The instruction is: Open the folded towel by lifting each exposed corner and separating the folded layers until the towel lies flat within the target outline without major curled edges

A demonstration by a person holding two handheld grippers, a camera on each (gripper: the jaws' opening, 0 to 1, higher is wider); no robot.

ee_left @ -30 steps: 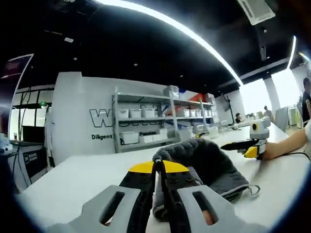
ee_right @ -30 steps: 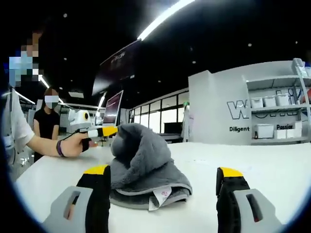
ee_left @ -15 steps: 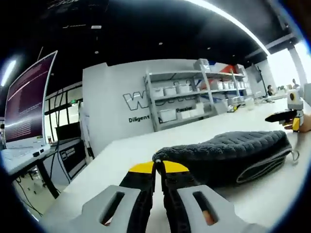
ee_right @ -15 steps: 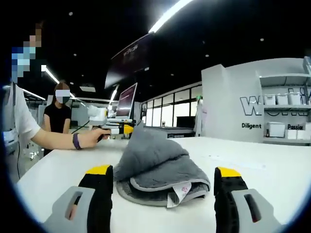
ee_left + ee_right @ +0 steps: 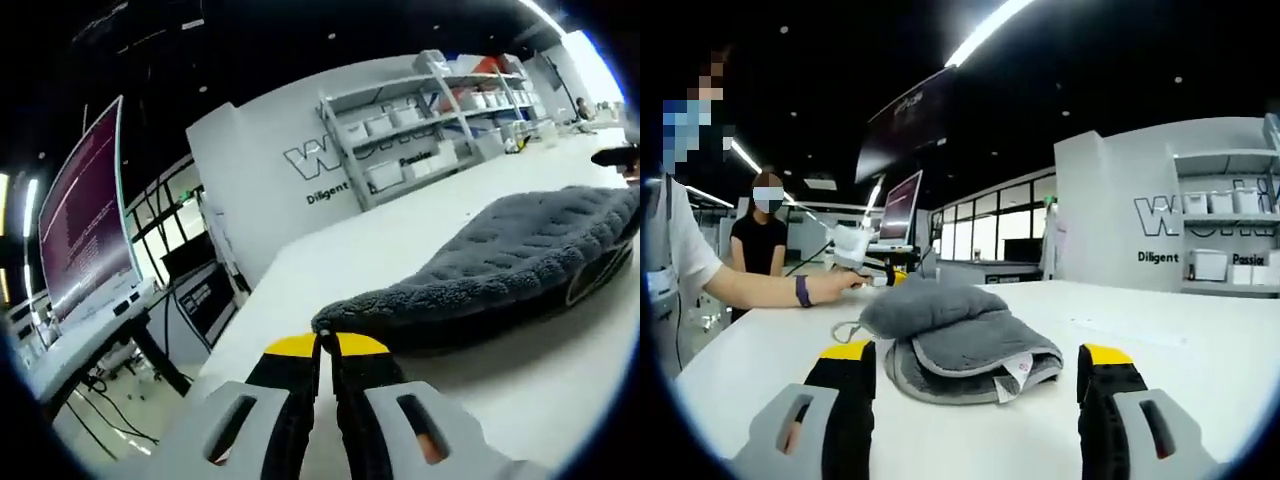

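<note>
The grey towel (image 5: pixel 960 335) lies folded in layers on the white table (image 5: pixel 1200 400), a white label (image 5: pixel 1015 372) poking out at its near edge. My right gripper (image 5: pixel 977 356) stands open just in front of it, one jaw on each side, holding nothing. My left gripper (image 5: pixel 326 340) is shut on a corner of the towel (image 5: pixel 520 255), whose top layer stretches away from the jaws to the right. In the right gripper view, the left gripper (image 5: pixel 865 255) sits in a person's hand (image 5: pixel 828 286) at the towel's far left end.
A large monitor (image 5: pixel 80 230) stands beyond the table edge on the left. Shelves with white bins (image 5: pixel 430 110) line the back wall. A person in black (image 5: pixel 762 245) stands behind the table. Bare table (image 5: pixel 560 380) extends around the towel.
The left gripper has drawn its towel corner outward and low, so the raised hump has sunk into a long flat layer. The right gripper has stayed open in place.
</note>
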